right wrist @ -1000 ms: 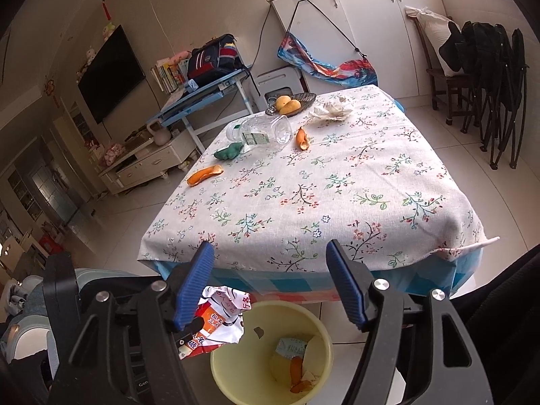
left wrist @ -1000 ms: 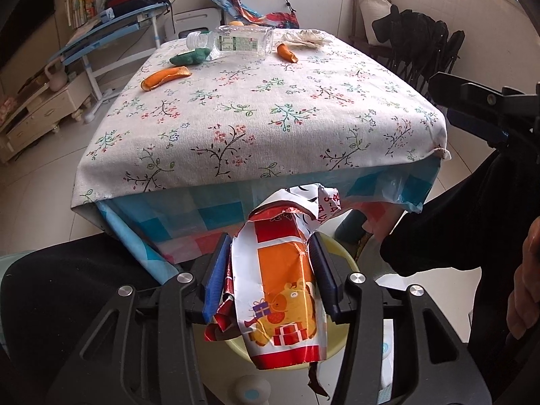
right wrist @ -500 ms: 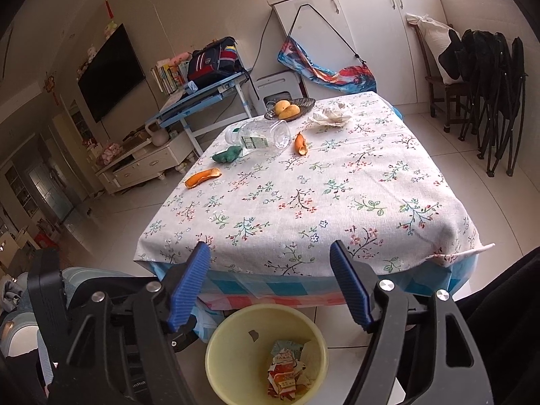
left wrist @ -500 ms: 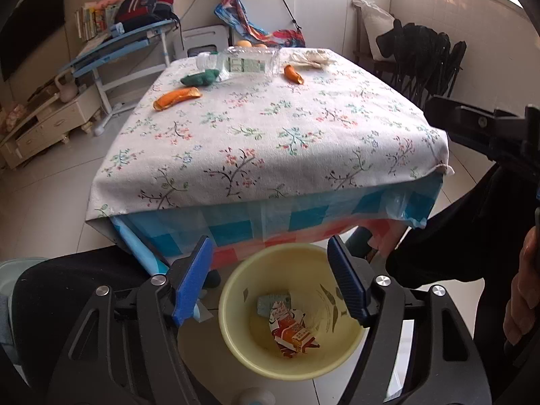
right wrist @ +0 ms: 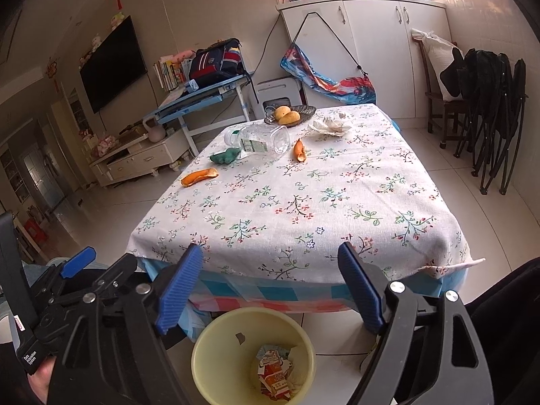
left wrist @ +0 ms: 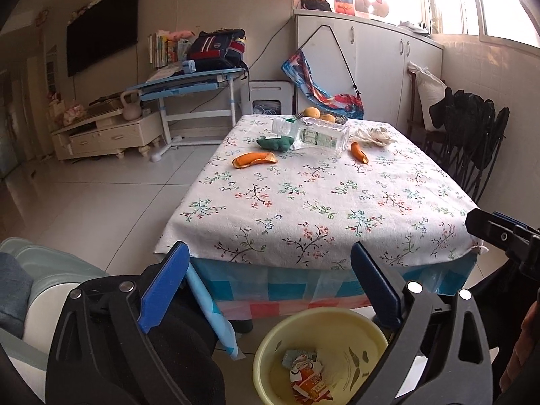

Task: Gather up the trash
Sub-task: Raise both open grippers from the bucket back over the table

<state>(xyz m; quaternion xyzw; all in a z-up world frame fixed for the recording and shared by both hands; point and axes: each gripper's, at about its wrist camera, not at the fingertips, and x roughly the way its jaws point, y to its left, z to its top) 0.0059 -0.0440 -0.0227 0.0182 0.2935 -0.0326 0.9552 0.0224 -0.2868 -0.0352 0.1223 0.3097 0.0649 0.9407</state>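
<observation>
A yellow bin (left wrist: 270, 361) (right wrist: 209, 364) stands on the floor at the table's near edge with an orange-and-red wrapper (left wrist: 308, 383) (right wrist: 273, 373) inside. On the floral tablecloth (left wrist: 330, 202) (right wrist: 303, 195) lie an orange peel (left wrist: 253, 159) (right wrist: 199, 177), a second peel (left wrist: 358, 152) (right wrist: 298, 151), a green wad (left wrist: 275, 142) (right wrist: 226, 156), a clear plastic bottle (left wrist: 317, 136) (right wrist: 260, 139) on its side and crumpled white paper (left wrist: 376, 134) (right wrist: 330, 125). My left gripper (left wrist: 270, 287) and right gripper (right wrist: 270, 287) are open and empty above the bin.
A dish of fruit (right wrist: 289, 114) sits at the table's far end. Folded black chairs (right wrist: 489, 101) stand at the right wall. A blue desk (left wrist: 192, 81), a low white cabinet (left wrist: 104, 135) and white cupboards (right wrist: 371, 44) line the back.
My left gripper opened and dropped the orange-and-red wrapper into the bin, then tilted up toward the table. The right gripper stayed open and rose slightly.
</observation>
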